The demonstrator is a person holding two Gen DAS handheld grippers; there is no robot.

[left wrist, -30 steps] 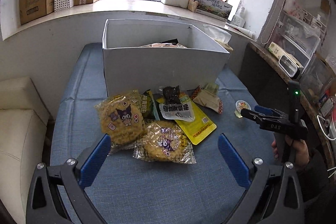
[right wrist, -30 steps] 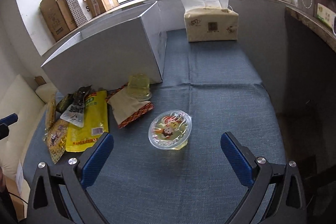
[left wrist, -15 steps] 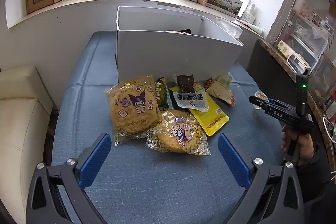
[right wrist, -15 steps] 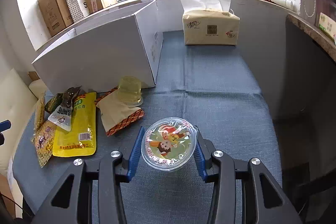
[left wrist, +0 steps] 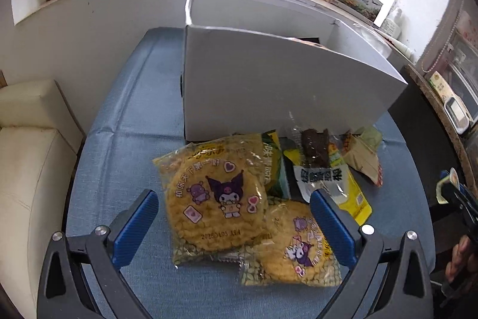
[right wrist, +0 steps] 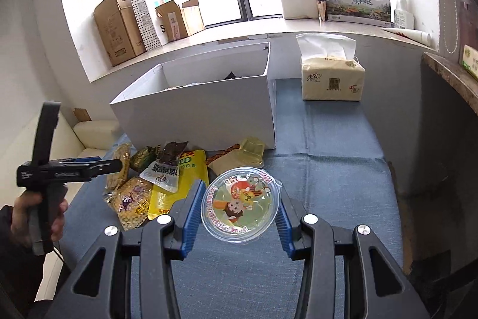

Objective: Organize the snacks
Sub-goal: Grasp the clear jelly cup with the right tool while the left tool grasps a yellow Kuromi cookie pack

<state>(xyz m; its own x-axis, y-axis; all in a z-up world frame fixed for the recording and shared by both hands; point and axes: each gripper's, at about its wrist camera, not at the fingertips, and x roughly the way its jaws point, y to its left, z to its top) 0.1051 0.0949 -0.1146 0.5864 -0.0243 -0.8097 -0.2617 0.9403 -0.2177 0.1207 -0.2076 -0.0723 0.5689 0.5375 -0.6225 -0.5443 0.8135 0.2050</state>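
My right gripper point(right wrist: 240, 207) is shut on a round clear jelly cup point(right wrist: 240, 204) with a cartoon lid and holds it above the blue cloth. My left gripper point(left wrist: 234, 221) is open, its blue pads either side of a yellow Kuromi cracker pack point(left wrist: 216, 195). A second Kuromi pack point(left wrist: 295, 248) overlaps it on the right. A clear dark-snack pouch point(left wrist: 316, 163), a yellow pouch point(left wrist: 354, 199) and a tan packet point(left wrist: 363, 156) lie before the white box point(left wrist: 269, 85), which holds some items point(right wrist: 230, 76).
A tissue pack point(right wrist: 331, 79) stands right of the box. A small jelly cup point(right wrist: 252, 150) sits on the tan packet. Cardboard boxes point(right wrist: 119, 26) line the windowsill. A cream seat point(left wrist: 27, 169) is at the left, a dark counter point(left wrist: 442, 109) at the right.
My right gripper has closed on the jelly cup and lifted it. My left gripper has moved forward and down over the large Kuromi pack, staying open.
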